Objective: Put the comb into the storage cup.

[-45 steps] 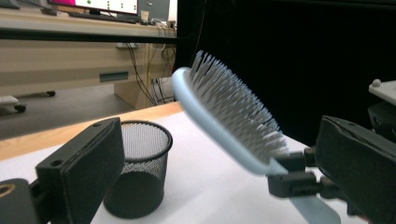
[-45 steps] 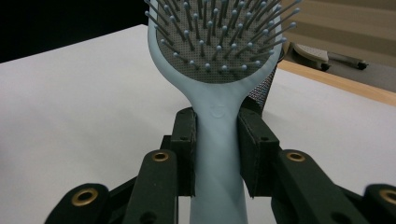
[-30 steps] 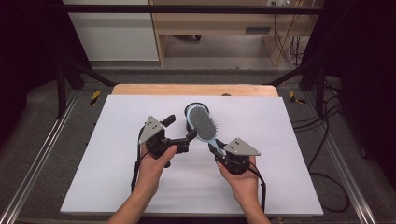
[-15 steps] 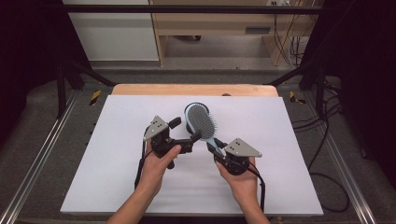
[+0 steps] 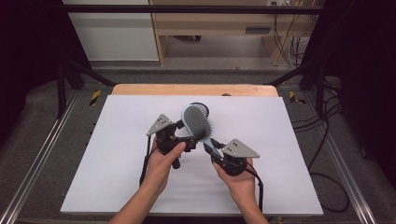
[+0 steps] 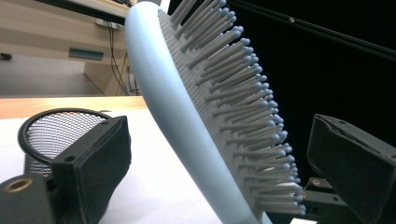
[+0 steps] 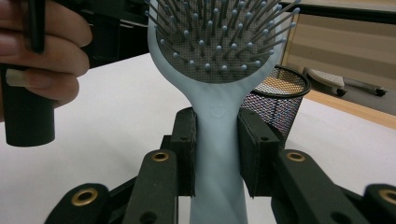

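From the high view, the right gripper (image 5: pixel 212 147) held a pale-blue hairbrush (image 5: pixel 195 120) by its handle, lifted off the white table (image 5: pixel 116 177), the handle low and the paddle head slanting up and away toward the far edge. The left gripper (image 5: pixel 184 133) sat just beside the head on the person's left, pointing at it sideways, so it was the nearer free hand for any second hold. A black mesh cup (image 5: pixel 201 106) peeked out behind the top of the head.

In the left gripper view, the hairbrush (image 6: pixel 187 121) ran as a steep diagonal between the two pads (image 6: pixel 100 154), its blue rim facing the left pad and the bristles pointing at the right one. The jaws had just been closing a little, yet both pads stood clear of the head (a visible gap on each side), so nothing was pinched. The mesh cup (image 6: pixel 51 130) stood on the table behind the left pad.

In the right gripper view, the right gripper (image 7: pixel 217 154) was clamped on the handle (image 7: pixel 217 140), both pads pressing its sides, the long axis running straight up along the jaws to the bristled head. The left hand (image 7: pixel 42 46) showed at the upper left. My reading: the next move depends on the left pads meeting the head across its thickness, back against bristles.
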A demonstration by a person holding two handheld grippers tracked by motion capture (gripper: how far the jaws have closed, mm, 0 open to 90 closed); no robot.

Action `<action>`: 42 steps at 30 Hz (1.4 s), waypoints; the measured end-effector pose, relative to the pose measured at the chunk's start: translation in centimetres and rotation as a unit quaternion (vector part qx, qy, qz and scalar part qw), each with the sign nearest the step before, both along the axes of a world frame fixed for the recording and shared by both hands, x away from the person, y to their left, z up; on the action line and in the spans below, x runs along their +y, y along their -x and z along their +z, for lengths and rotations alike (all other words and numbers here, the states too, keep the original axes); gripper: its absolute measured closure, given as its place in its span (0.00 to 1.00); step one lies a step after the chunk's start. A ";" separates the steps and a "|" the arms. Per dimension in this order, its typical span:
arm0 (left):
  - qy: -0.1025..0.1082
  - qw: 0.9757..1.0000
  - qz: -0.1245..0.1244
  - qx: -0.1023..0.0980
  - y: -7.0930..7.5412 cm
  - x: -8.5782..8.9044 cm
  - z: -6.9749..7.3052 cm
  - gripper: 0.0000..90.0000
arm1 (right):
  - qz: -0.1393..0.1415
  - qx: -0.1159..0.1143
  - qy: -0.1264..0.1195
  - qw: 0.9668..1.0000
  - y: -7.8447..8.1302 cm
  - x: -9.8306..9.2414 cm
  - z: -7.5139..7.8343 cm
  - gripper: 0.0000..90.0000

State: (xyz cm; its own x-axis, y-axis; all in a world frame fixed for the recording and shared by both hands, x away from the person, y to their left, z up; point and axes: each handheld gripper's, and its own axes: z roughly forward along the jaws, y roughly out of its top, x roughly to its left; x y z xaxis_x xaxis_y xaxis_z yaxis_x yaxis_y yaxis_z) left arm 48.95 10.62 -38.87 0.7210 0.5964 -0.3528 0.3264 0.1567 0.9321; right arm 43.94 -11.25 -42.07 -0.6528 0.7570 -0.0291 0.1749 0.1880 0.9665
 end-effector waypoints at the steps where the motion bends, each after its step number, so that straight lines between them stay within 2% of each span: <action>1: 0.003 1.000 -0.001 0.003 -0.1 0.0 0.0 0.08 | 0.001 -0.001 0.000 1.000 0.0 0.0 0.0 0.77; 4: 0.010 1.000 -0.004 0.007 -0.2 0.0 0.1 0.12 | 0.001 -0.002 0.001 1.000 0.0 0.1 0.0 0.77; 24: 0.019 1.000 -0.002 0.024 -0.5 -0.3 -0.1 0.19 | 0.007 0.004 -0.010 1.000 -0.1 0.2 -0.2 0.77; 30: 0.020 0.999 -0.002 0.028 -0.5 -0.4 -0.1 0.28 | 0.009 0.010 -0.019 1.000 -0.2 0.1 -0.3 0.77; 33: 0.016 0.999 -0.005 0.031 -0.4 -0.7 -0.2 0.37 | 0.012 0.014 -0.018 1.000 -0.2 0.2 -0.5 0.77; 37: 0.007 0.999 0.003 0.036 -0.3 -0.9 -0.3 0.41 | 0.014 0.016 -0.016 1.000 -0.2 0.3 -0.5 0.77; 42: 0.015 0.999 0.004 0.049 -0.4 -0.9 -0.4 0.45 | 0.013 0.022 -0.009 1.000 -0.3 0.4 -0.7 0.77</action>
State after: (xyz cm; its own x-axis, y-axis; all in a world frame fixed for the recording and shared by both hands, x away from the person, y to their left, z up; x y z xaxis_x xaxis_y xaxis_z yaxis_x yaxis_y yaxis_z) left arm 49.32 9.75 -39.26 0.6769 0.5903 -0.4397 0.4143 0.1882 0.8905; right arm 44.26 -10.87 -42.76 -0.6730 0.7395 0.0139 0.2131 0.1758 0.9611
